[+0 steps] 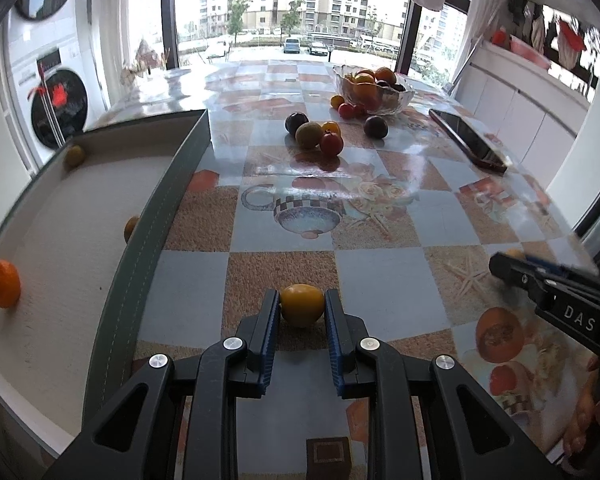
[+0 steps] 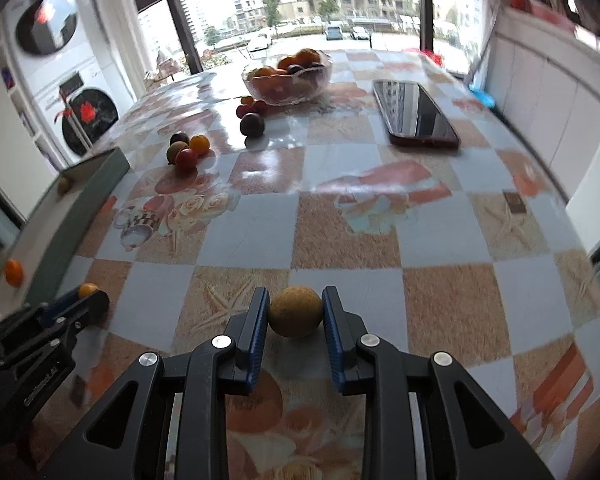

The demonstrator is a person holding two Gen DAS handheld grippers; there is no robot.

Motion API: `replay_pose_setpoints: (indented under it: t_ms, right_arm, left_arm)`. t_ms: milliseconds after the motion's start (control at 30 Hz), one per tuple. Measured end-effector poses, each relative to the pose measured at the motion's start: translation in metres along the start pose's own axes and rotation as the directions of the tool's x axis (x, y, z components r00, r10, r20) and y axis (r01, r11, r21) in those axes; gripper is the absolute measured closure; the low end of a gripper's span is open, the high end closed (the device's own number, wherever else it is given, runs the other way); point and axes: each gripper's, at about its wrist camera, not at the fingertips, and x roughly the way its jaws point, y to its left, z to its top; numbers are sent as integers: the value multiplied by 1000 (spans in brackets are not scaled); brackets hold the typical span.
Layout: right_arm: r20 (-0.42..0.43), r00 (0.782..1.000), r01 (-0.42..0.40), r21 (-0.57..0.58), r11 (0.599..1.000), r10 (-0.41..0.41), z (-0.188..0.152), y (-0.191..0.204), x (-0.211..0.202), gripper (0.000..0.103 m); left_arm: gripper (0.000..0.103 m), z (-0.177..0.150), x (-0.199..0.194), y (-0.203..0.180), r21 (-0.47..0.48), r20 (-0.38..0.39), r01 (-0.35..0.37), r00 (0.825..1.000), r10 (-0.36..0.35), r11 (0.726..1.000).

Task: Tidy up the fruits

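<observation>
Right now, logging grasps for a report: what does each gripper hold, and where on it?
Left gripper clamps a yellow fruit across its sides; right gripper clamps a tan round fruit likewise.

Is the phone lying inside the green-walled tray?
No: the phone lies flat on the checked tablecloth on the right, far from the tray at the left edge.

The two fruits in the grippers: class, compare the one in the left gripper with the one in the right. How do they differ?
The yellow fruit in the left gripper is glossy and bright, slightly oval; the tan fruit in the right gripper is dull, speckled and rounder. It also looks a little larger. Both are clamped between blue pads, low over the tablecloth.
</observation>
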Motion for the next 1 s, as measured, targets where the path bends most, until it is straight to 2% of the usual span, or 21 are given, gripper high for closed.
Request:
replay_pose_setpoints:
  t_ms: [100, 200, 400, 500, 633, 833, 1000]
  right_arm:
    - [-16, 1000, -17, 55, 998, 18, -3, -12, -5, 74]
    - [-34, 999, -6, 58, 998, 8, -4, -12, -8, 73]
    - [-62, 998, -17, 49, 999, 20, 2, 7, -6, 73]
    - [-67, 997, -27, 13, 1000, 28, 8, 25, -4, 73]
    - [-75, 996, -58, -37, 998, 55, 16, 54, 0, 73]
    - [-97, 988, -135, -131, 982, 122, 28, 114, 6, 73]
    - [-121, 974, -215, -198, 956, 193, 36, 168, 13, 74]
  left_arm:
    - [79, 0, -2, 3, -22, -12, 21, 1000, -21, 1000]
    - [79, 2, -7, 2, -16, -10, 29, 1000, -29, 999]
    - [79, 16, -30, 8, -10, 63, 29, 998, -28, 1000]
    - [79, 25, -41, 25, -30, 105, -2, 994, 5, 1000]
    - [79, 32, -47, 59, -75, 130, -79, 988, 89, 994]
    - [79, 24, -43, 114, -180, 88, -156, 981, 174, 971]
    - [79, 12, -39, 143, -234, 60, -218, 970, 238, 948]
